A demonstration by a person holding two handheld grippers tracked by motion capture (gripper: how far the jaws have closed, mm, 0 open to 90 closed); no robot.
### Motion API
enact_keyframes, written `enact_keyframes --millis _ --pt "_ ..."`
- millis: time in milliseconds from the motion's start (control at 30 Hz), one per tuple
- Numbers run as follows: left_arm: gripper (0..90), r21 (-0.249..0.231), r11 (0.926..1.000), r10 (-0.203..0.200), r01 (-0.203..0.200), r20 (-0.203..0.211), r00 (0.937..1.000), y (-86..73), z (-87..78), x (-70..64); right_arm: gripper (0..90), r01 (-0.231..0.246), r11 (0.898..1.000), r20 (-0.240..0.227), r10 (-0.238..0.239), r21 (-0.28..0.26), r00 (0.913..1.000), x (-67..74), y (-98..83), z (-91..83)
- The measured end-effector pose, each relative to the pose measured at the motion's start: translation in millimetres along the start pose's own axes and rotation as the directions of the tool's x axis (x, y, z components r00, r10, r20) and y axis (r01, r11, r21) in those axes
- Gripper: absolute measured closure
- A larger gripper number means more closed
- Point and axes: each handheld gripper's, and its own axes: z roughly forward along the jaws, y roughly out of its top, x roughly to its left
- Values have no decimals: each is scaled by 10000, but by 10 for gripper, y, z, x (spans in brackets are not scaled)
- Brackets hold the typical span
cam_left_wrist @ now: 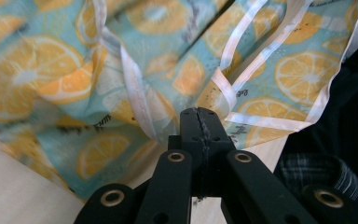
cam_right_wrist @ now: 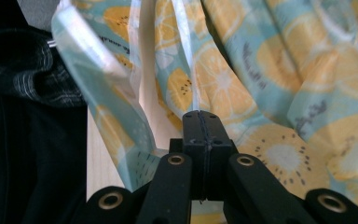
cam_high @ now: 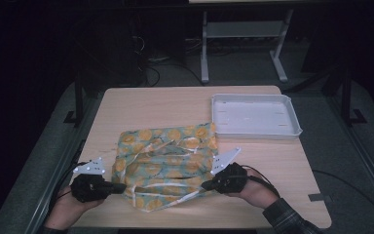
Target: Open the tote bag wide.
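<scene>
- One lemon-print cloth lies crumpled on the counter, beside one white tray.
- Two grippers: left gripper and right gripper, each pinching a cloth edge, jaws pressed together.

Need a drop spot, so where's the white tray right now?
In the high view the tray sits at the table's far right corner, just beyond the cloth.
</scene>
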Motion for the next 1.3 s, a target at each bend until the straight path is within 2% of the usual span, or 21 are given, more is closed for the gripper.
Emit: enact_keyframes --millis 67,233,300,333,500,567,600,633,667,800,833,933,1033,1067,1167,1300 --pt "900 296 9995 52 -54 69 10000 -26 57 -6 893 38 9998 -69 -37 201 10000 9 -41 53" --pt "900 987 9951 68 -58 -95 9999 -58 216 -10 892 10 9966 -152 2 821 9999 22 -108 201" --pt "900 1143 9934 -8 25 -141 9999 -78 276 -8 892 29 9953 -114 -18 971 9999 25 -117 244" --pt "900 1355 9907 98 -71 -195 9998 -85 299 2 892 78 9940 -5 -78 1095 10000 24 -121 268" --pt "899 1767 9843 38 17 -310 9995 -116 395 38 876 117 9877 155 -143 1561 9998 11 -150 398" --pt "894 1790 9838 66 -5 -331 9994 -123 424 36 874 202 9869 144 -228 1599 9996 14 -151 421" --pt "848 1831 9831 153 -88 -344 9993 -118 423 33 874 255 9863 179 -288 1630 9994 19 -149 420" --pt "818 1728 9850 86 -23 -355 9993 -110 415 14 874 253 9860 217 -293 1649 9993 24 -148 420" --pt "788 1644 9862 257 -208 -275 9993 -94 395 2 874 250 9861 215 -290 1645 9994 25 -149 421" --pt "657 1006 9938 518 -481 -344 9981 15 233 -84 874 248 9860 209 -286 1647 9994 23 -149 422" --pt "645 702 9961 567 -540 -373 9977 65 155 -114 874 248 9859 209 -286 1658 9994 25 -149 422" --pt "618 196 9972 726 -718 -420 9965 153 41 -151 874 261 9857 211 -300 1666 9993 24 -148 422" --pt "617 -311 9947 958 -981 -670 9931 282 -37 -164 874 276 9855 228 -319 1674 9992 28 -147 423" --pt "619 -370 9948 925 -954 -738 9930 310 -33 -166 875 282 9852 251 -329 1693 9991 29 -145 421" --pt "612 -350 9920 1182 -1216 -862 9892 421 32 -110 874 258 9854 224 -300 1685 9993 29 -145 423" --pt "579 -293 9921 1199 -1223 -733 9901 502 167 -14 875 247 9852 215 -288 1699 9994 29 -144 422"
